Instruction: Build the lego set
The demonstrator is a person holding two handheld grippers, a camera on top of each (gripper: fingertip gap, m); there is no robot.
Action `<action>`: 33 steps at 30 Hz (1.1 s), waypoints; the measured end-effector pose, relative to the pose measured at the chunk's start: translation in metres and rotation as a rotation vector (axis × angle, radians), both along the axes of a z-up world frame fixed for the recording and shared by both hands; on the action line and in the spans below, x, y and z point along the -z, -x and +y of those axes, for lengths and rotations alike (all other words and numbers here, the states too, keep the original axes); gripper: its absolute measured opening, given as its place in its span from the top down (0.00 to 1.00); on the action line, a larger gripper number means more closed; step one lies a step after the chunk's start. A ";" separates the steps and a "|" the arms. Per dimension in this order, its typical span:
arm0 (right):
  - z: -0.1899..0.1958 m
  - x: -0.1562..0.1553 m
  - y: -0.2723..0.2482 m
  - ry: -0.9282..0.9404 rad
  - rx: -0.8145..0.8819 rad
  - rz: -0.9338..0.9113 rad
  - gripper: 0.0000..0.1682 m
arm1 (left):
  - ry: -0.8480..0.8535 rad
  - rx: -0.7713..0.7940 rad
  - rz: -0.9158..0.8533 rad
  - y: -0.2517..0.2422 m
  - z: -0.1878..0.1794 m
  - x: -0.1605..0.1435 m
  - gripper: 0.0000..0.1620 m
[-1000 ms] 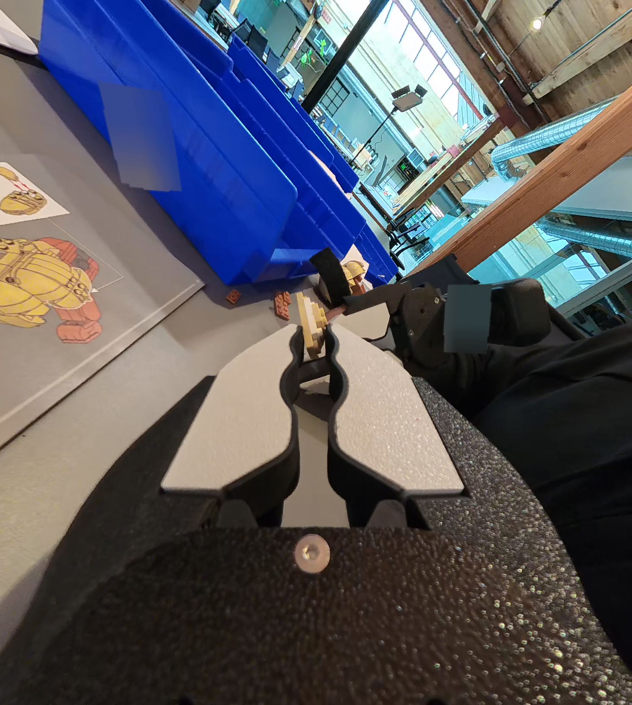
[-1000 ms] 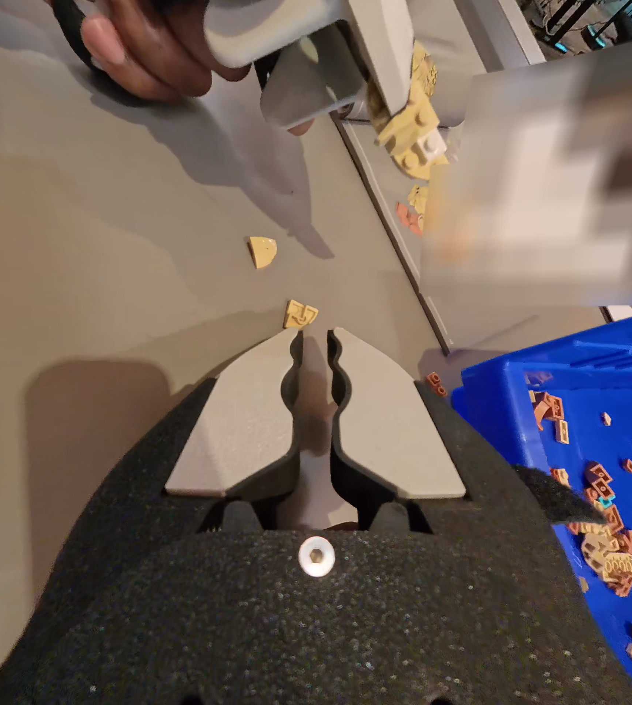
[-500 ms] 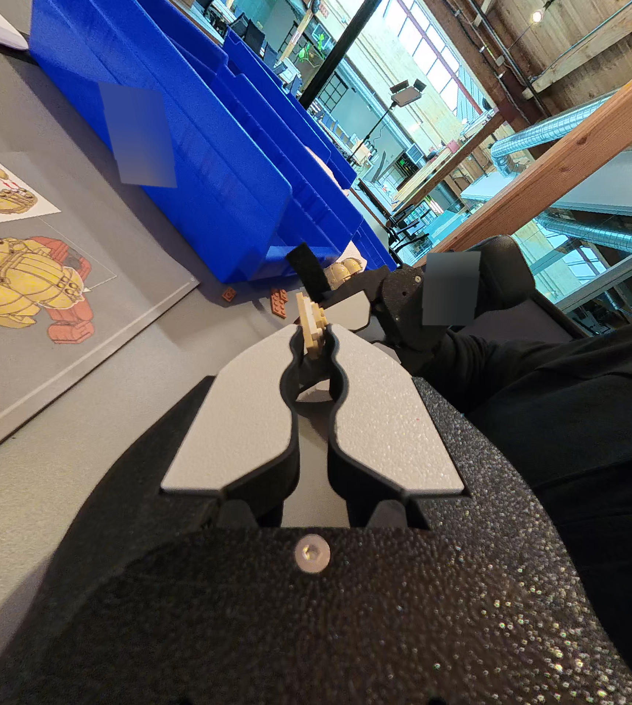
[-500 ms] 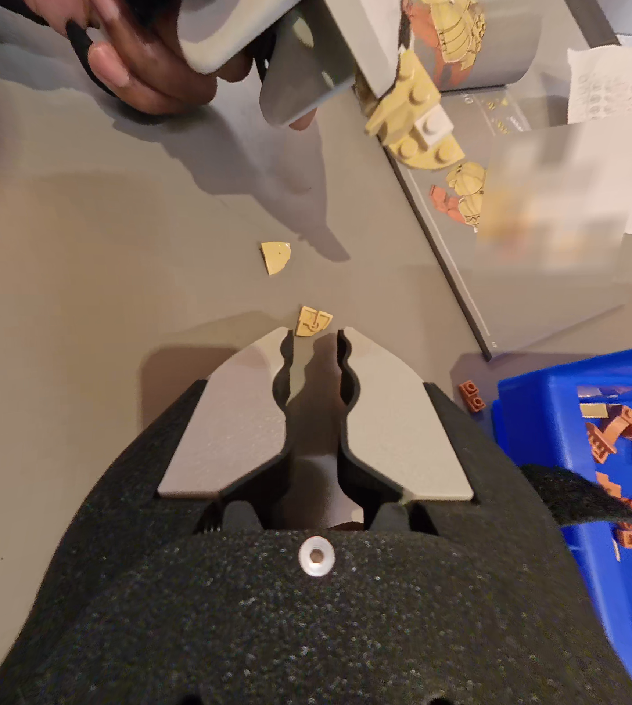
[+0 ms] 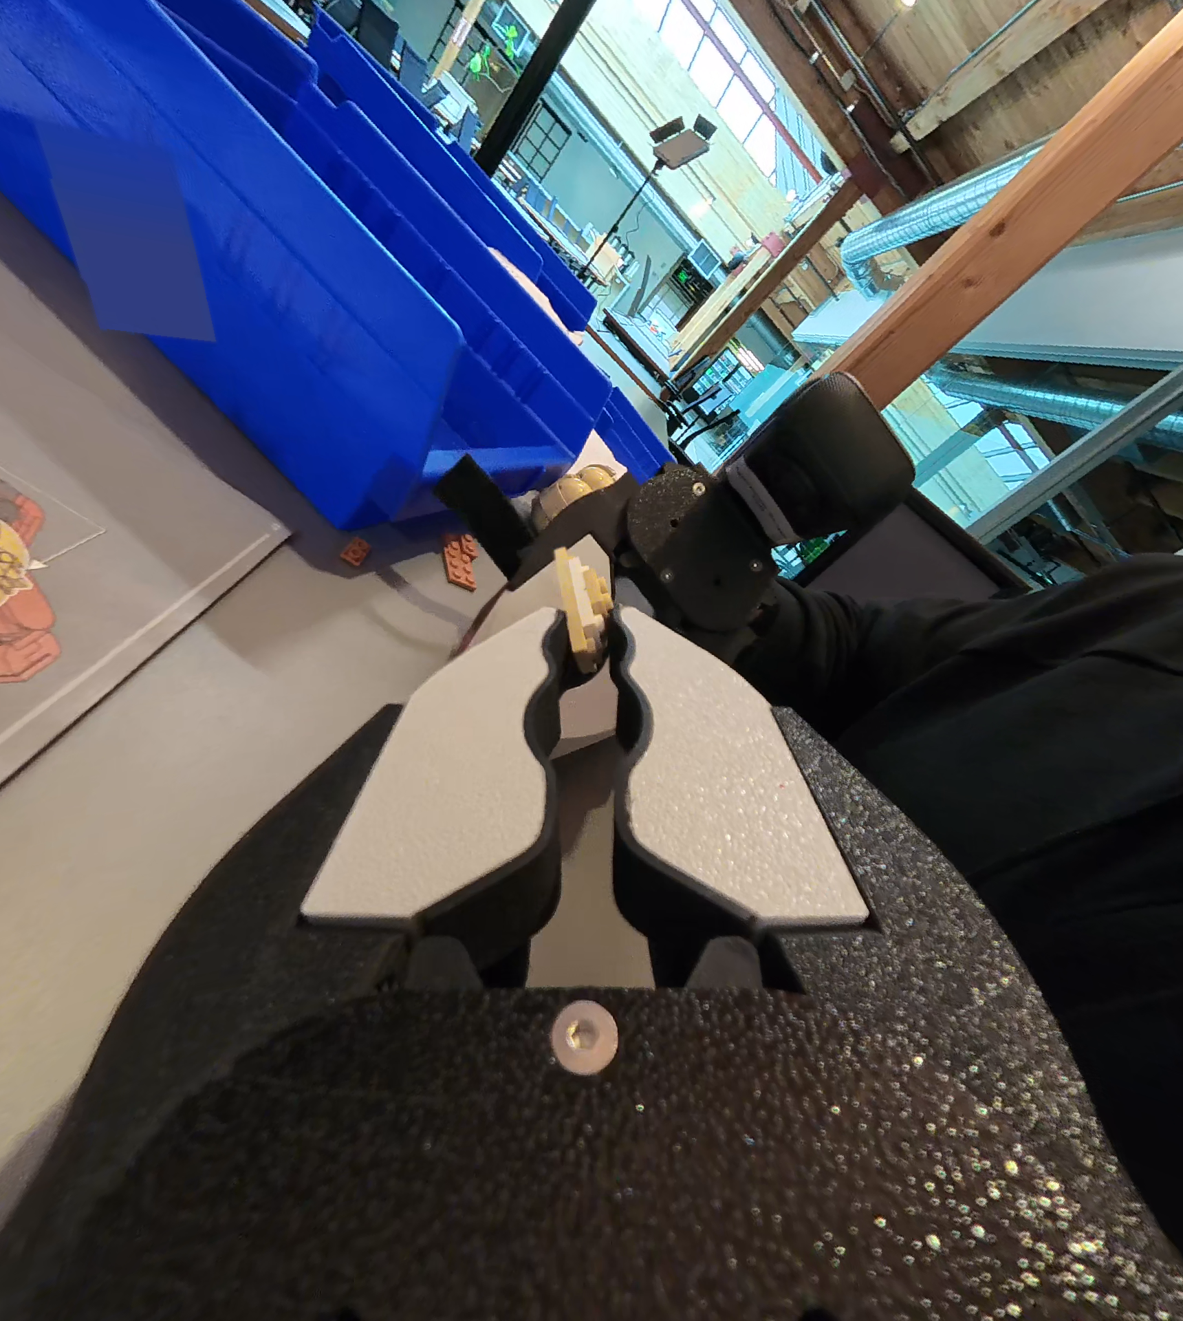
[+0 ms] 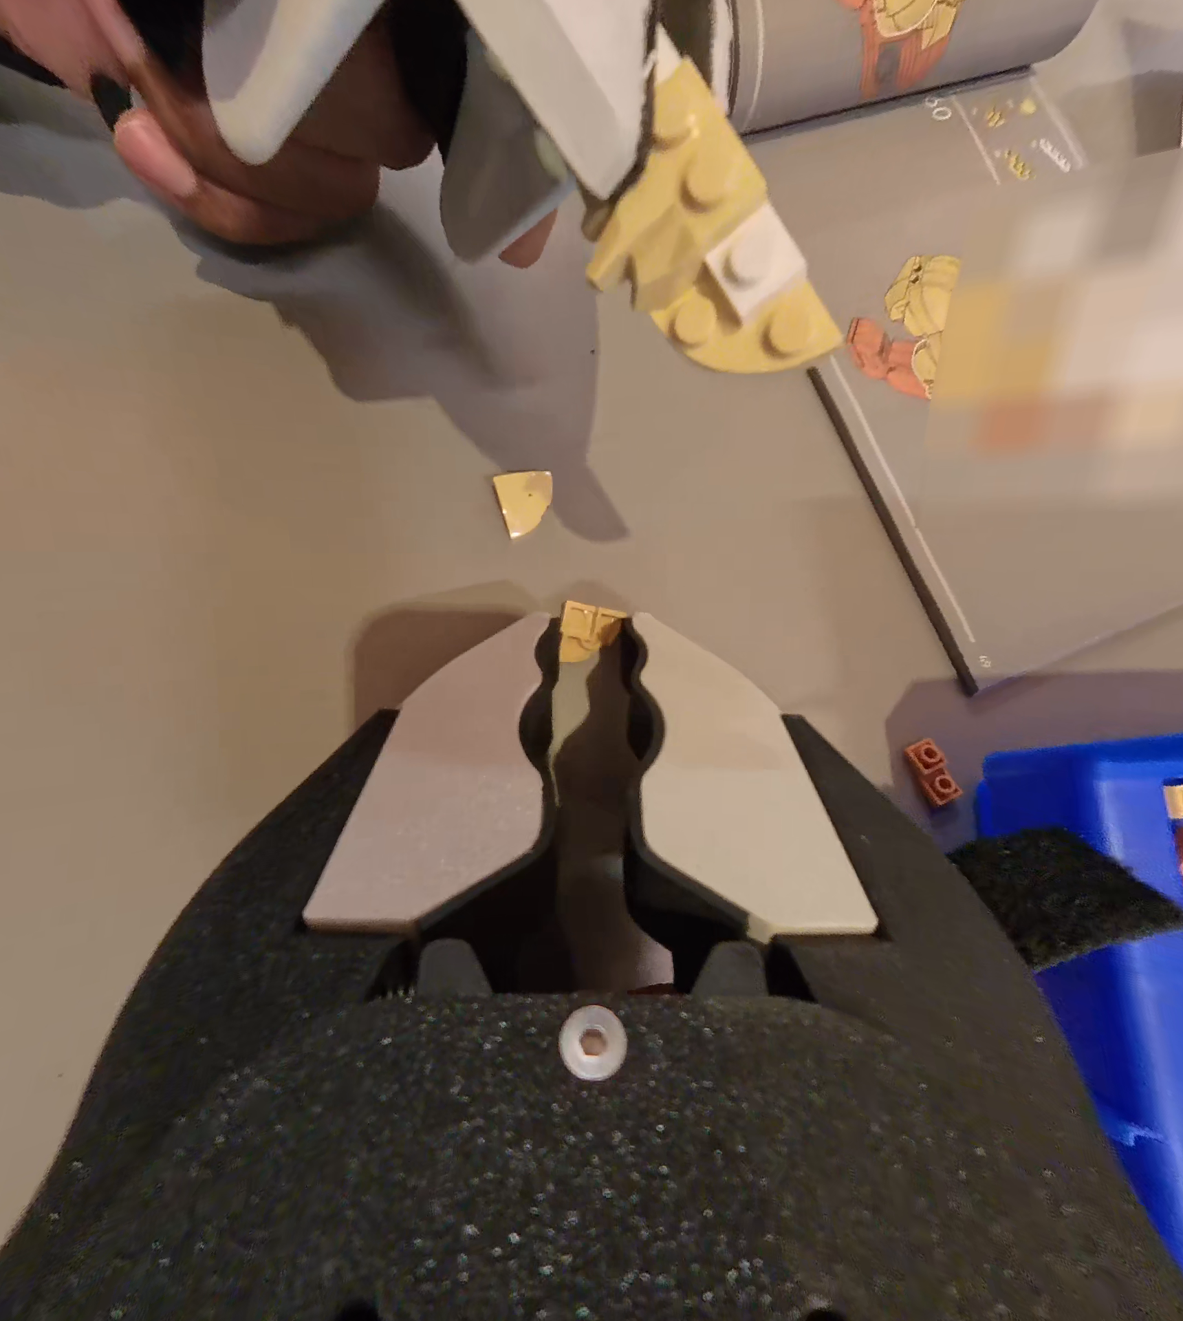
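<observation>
Left gripper (image 5: 585, 629) is clamped on the tan plate stack (image 6: 710, 264), held above the bench (image 6: 145, 536). Right gripper (image 6: 592, 629) jaws straddle the gold tile (image 6: 590, 629) on the bench, not visibly pinching; square up, then close and lift straight.

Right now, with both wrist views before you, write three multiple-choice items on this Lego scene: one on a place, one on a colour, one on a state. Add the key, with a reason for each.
1. The loose gold quarter-round tile is
A. held in the air
B. flat on the grey table
C. stacked on a brick

2. The odd piece on the tan assembly is
A. white
B. red
C. black

3. The left gripper is
A. open and empty
B. shut on the tan assembly
C. lying on the table

Key:
1. B, it lies alone on bare table.
2. A, one white piece sits among tan ones.
3. B, its jaws pinch the assembly's edge.
</observation>
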State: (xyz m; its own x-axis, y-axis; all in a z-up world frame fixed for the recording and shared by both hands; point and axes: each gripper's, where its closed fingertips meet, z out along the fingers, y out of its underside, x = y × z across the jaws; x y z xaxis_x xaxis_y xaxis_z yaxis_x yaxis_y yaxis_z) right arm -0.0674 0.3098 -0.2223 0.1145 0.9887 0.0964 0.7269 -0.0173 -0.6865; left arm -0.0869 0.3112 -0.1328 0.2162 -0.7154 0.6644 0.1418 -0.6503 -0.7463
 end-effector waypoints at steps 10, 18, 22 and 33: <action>-0.014 -0.020 -0.002 0.144 -0.059 0.153 0.91 | -0.004 0.022 0.036 0.001 -0.001 0.005 0.94; -0.033 -0.077 -0.003 0.685 -0.110 0.539 0.91 | -0.049 0.128 0.090 -0.012 -0.016 0.009 0.94; -0.030 -0.078 -0.005 0.838 -0.071 0.571 0.91 | -0.071 0.165 0.108 -0.015 -0.022 0.010 0.94; -0.020 -0.072 -0.021 0.424 -0.065 0.534 0.91 | 0.041 0.164 0.135 -0.018 -0.024 0.021 0.94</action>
State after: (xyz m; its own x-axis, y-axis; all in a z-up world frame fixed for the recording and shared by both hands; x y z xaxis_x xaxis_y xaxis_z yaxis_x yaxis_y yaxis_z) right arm -0.0465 0.2900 -0.1505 -0.0225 0.9352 -0.3534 0.2994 -0.3310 -0.8949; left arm -0.0689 0.2872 -0.1541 0.1885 -0.7212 0.6666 -0.0682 -0.6868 -0.7237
